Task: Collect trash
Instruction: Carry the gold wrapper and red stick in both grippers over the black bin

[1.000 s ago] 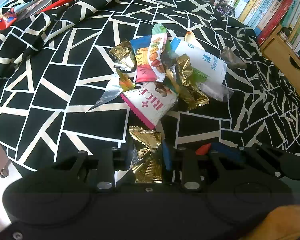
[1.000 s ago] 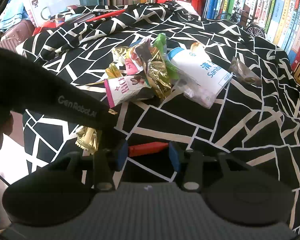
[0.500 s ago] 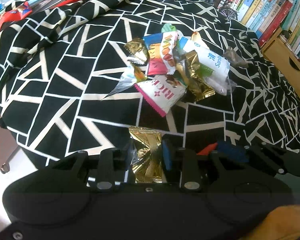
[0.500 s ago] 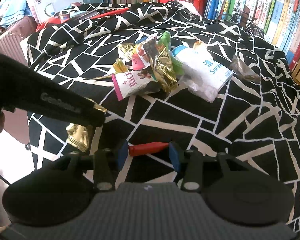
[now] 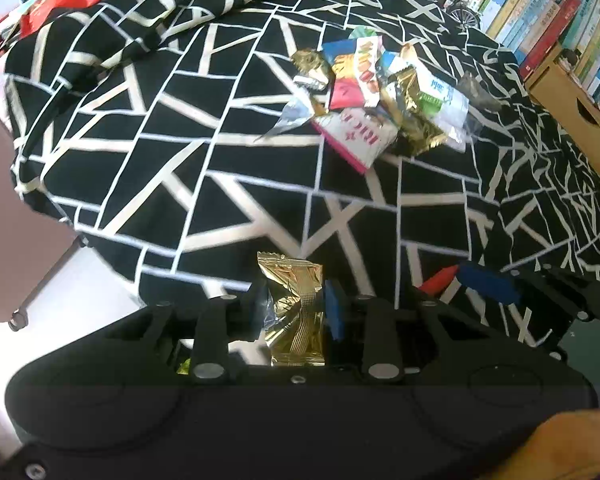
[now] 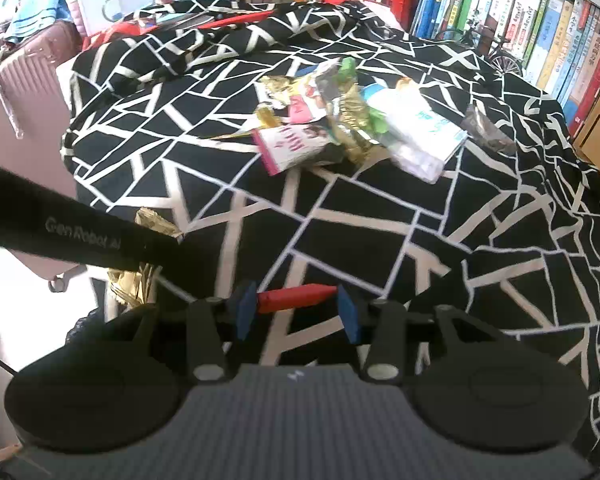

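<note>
- While pinching a gold wrapper tight between its blue pads, left gripper low in the middle of the left wrist view, near the edge of the black-and-white cloth.
- Same gold wrapper poking out at the lower left of the right wrist view, under the long black body of that tool.
- One piece of trash picked up, then, but not yet dropped anywhere; no bin or bag to be seen.
- Further right and higher up, a pile of trash lying on the cloth: a pink-edged snack bag, a crumpled gold packet, a white and blue tissue pack.
- Same pile above the middle of the right wrist view, well apart from both tools.
- Most of the job left to do, by the look of it.
- Low in the middle of the right wrist view, right gripper closed on a small red thing, held sideways between the pads.
- At the far right, a dark little wrapper lying alone beside the pile.
</note>
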`<state>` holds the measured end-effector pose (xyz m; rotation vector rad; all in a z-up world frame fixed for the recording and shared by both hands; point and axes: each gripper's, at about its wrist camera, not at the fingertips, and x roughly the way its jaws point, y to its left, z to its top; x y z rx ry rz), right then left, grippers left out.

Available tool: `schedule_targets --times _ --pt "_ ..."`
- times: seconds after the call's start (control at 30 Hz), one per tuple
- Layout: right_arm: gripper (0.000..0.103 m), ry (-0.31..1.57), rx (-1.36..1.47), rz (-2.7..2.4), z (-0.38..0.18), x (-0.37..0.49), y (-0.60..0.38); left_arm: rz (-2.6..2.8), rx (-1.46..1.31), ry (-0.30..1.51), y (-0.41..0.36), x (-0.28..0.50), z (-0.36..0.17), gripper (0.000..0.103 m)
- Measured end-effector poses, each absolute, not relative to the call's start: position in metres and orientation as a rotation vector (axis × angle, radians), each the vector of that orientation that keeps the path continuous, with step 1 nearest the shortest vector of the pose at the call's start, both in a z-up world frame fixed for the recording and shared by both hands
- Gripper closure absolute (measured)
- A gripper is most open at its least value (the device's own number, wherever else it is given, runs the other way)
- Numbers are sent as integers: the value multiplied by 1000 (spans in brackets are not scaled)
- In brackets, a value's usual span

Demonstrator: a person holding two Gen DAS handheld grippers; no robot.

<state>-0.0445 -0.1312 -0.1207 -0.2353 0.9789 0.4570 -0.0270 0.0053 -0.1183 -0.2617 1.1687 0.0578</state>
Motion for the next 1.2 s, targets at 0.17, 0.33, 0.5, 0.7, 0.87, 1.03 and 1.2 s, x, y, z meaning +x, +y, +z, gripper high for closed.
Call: schedule_targets --times 0.17,0.33,0.5,0.7,0.87,1.03,1.2 --pt "53 971 -245 464 -113 -66 -118 60 -260 1169 17 -53 -115 74" --pt "53 955 -252 455 -103 -93 -106 70 -265 1174 35 -87 -109 74" --pt "53 947 -233 441 -95 -126 -91 68 -253 1182 53 -124 -102 74" --pt "53 951 -223 438 -90 -171 -69 63 -246 1179 74 -173 -94 74" --pt "53 958 -230 444 -91 -205 -51 68 -246 1188 93 -208 -96 74" --pt "53 973 -245 459 -97 -229 -35 69 -250 1209 107 -235 -105 74" --pt "53 987 -266 477 -103 -242 -19 76 -255 1243 119 -249 -119 74"
